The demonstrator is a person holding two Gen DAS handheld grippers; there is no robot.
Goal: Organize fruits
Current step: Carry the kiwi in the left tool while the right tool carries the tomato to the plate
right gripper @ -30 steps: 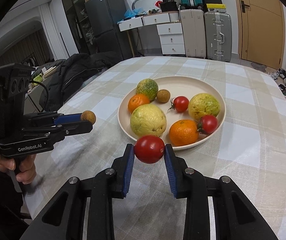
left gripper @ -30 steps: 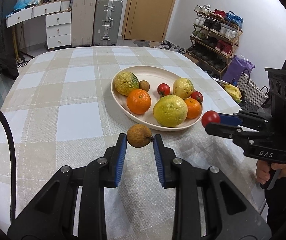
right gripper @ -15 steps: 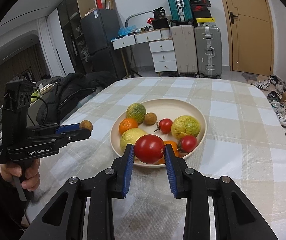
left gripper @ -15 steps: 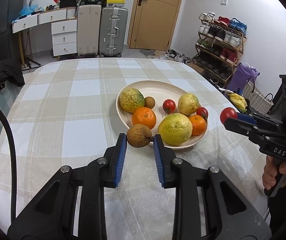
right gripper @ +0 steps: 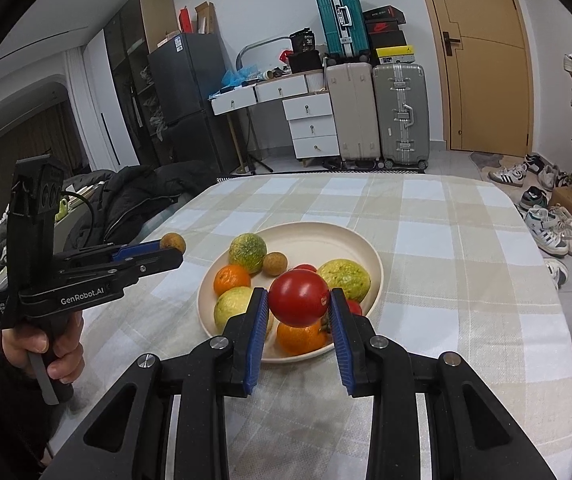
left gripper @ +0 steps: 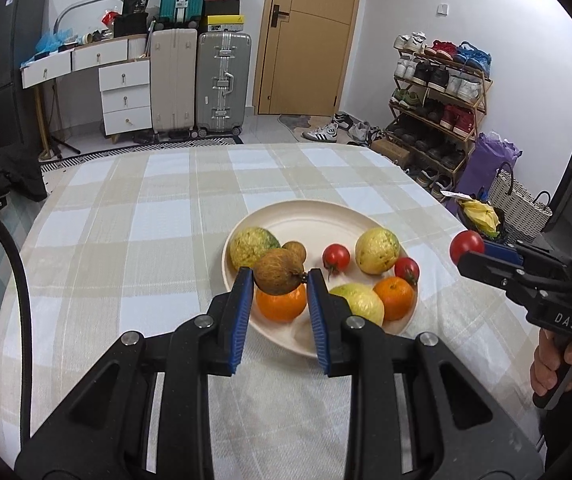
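- My left wrist camera looks forward and down along its gripper (left gripper: pixel 279 280), close above the near desk (left gripper: pixel 125 240).
- My right wrist camera does likewise.
- Both share the plate (left gripper: pixel 286 216) (right gripper: pixel 370 256) and the far suitcases (left gripper: pixel 223 80) (right gripper: pixel 400 112).

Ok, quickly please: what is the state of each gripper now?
Left gripper: closed, holding the brown fruit.
Right gripper: closed, holding the big red tomato.

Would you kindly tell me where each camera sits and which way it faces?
Left wrist: on the left tongs, looking down at the plate; right tongs and hand at right.
Right wrist: on the right tongs, facing the plate; left tongs and hand at left.
Shared: plate, checked tablecloth, suitcases, door.
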